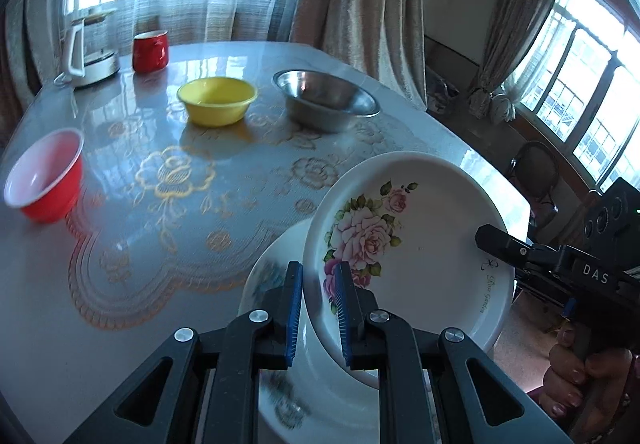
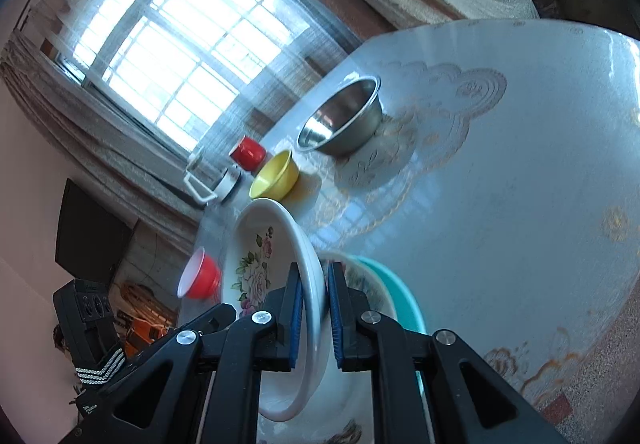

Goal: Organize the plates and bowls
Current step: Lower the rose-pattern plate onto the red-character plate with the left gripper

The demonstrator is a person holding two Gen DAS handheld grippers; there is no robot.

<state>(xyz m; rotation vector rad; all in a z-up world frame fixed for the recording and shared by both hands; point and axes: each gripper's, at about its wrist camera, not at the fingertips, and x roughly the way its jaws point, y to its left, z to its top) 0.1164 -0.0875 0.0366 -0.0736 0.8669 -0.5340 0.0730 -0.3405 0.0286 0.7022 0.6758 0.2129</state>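
A white plate with pink roses [image 1: 420, 244] hangs tilted over the table, held at two rims. My left gripper [image 1: 319, 304] is shut on its near rim, blue pads on either side. My right gripper [image 1: 492, 240] grips the far right rim; in the right wrist view that gripper [image 2: 314, 308] is shut on the same rose plate [image 2: 260, 244], seen edge-on. Under it a second floral plate [image 1: 272, 272] rests on the table, stacked on a teal plate [image 2: 400, 296]. A red bowl [image 1: 44, 176], a yellow bowl [image 1: 216, 100] and a steel bowl [image 1: 324, 100] stand apart further back.
A red mug [image 1: 150, 50] and a glass jug on a white base [image 1: 90, 52] stand at the table's far left. The glass-topped table [image 1: 160, 284] has a lace cloth under it. A hand [image 1: 580, 376] holds the right gripper past the table's right edge. Curtains hang behind.
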